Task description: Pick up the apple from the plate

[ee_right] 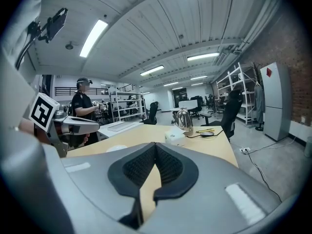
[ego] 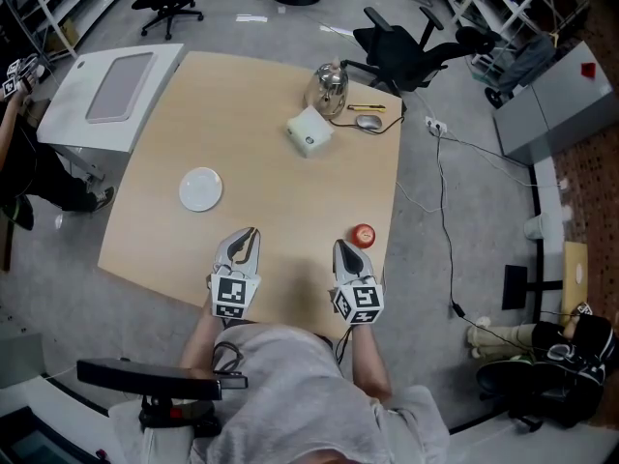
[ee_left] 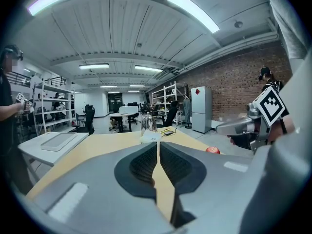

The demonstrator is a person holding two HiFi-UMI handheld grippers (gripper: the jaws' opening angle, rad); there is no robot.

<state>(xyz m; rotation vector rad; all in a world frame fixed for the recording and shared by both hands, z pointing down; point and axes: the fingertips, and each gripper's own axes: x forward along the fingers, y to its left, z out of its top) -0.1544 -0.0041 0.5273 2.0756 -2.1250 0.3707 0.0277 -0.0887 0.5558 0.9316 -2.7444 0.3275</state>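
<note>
The white plate [ego: 200,188] lies left of centre on the tan table [ego: 280,191], its face bare. Toward the upper middle of the head view stand a glass kettle [ego: 329,87] and a white box [ego: 309,130], with a mouse [ego: 368,122] and a yellow pen [ego: 366,108] to their right. The apple [ego: 363,235] sits on the tabletop near the right edge, well apart from the plate and just up and right of the right gripper [ego: 340,246]. The left gripper [ego: 253,230] lies lower centre. Both grippers have their jaws pressed together on nothing.
</note>
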